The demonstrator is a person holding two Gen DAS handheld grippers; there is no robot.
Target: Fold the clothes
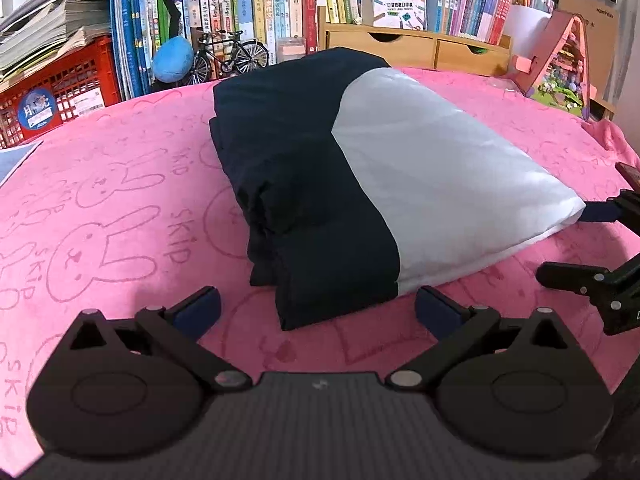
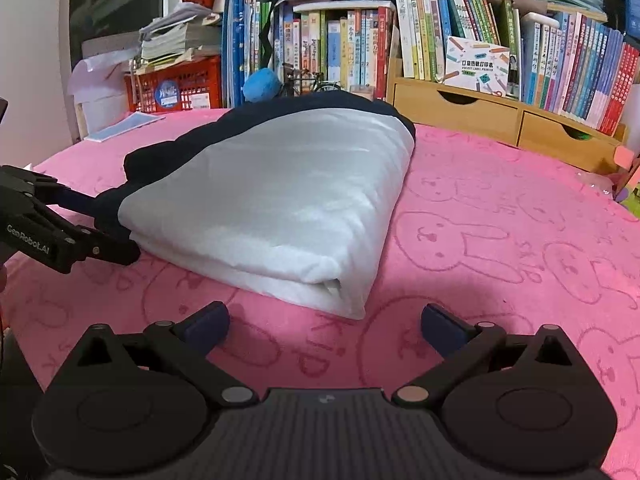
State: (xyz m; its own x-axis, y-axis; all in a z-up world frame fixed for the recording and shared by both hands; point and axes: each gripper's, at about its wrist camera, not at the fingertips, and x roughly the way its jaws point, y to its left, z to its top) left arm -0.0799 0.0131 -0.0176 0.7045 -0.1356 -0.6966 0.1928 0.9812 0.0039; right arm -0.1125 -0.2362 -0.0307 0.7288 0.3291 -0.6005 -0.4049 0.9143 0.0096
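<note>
Nearest the lens in the left wrist view, the left gripper (image 1: 318, 312) stands with its jaws spread wide and nothing between them, its blue pads (image 1: 199, 312) hovering over the pink blanket (image 1: 112, 216) just short of the garment; the right gripper (image 2: 325, 330), seen from its own camera, is likewise fully spread and holds nothing, its pads apart above bare blanket in front of the bundle's near corner. Folded garment (image 1: 336, 184), navy and white, lies as a compact rectangular bundle in the middle of the blanket, navy half toward the left gripper, white half toward the right; layered folded edges show along its near side. Seen from the right wrist, the left gripper's fingers reach to the bundle's navy end and appear to touch its edge, though contact cannot be confirmed at this angle; from the left wrist, the right gripper's fingers sit just beside the white corner. Background: bookshelf (image 2: 360, 40) packed with upright books; red crate (image 1: 60, 92) bearing stacked papers; wooden drawer unit (image 2: 500, 116); model bicycle (image 1: 228, 56) beside a blue plush ball (image 1: 172, 60).
</note>
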